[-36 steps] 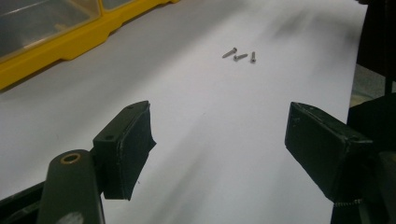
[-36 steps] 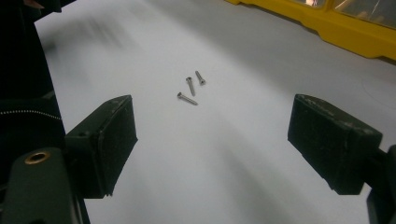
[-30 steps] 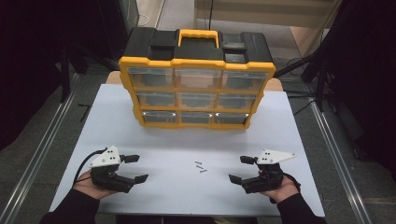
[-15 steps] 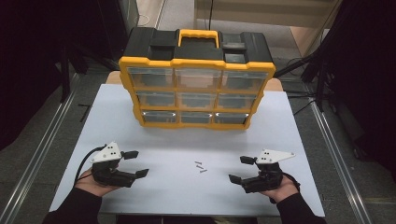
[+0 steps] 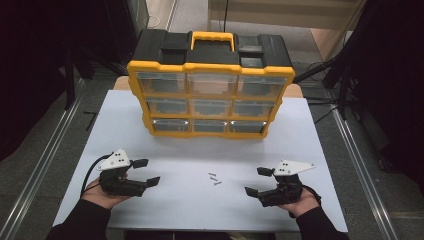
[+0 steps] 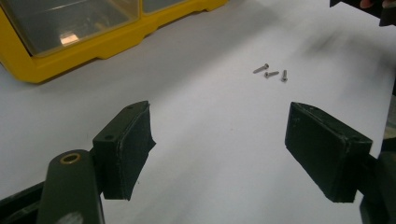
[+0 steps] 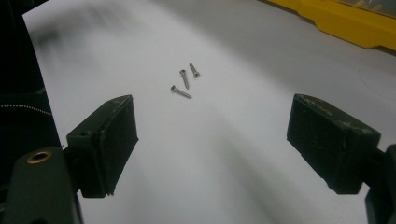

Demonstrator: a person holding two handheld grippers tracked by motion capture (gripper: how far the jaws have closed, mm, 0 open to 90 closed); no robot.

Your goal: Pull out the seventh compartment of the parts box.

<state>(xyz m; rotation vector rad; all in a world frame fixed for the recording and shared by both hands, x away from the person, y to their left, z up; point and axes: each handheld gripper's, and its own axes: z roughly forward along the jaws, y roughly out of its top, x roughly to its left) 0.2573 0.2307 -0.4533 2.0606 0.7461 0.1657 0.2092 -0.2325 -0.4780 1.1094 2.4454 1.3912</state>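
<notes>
Three small screws (image 5: 215,178) lie loose on the white desk (image 5: 190,200), well in front of the yellow-and-black organizer case (image 5: 210,97) that stands upright at the far end, its clear drawers facing the person. Seen from above, the left claw (image 5: 146,171) rests to the left of the screws and the right claw (image 5: 256,181) to their right, each held in a hand near the front edge, both released with jaws spread and nothing between them. Through the left gripper view, the left claw (image 6: 219,144) gapes wide over bare desk; the screws (image 6: 270,72) sit ahead of it, slightly toward its right jaw, and the case's yellow base (image 6: 93,51) runs across the upper left. Through the right gripper view, the right claw (image 7: 210,140) is likewise spread and empty, with the screws (image 7: 185,80) ahead nearer its left jaw and a strip of the yellow case (image 7: 345,21) at the upper right.
</notes>
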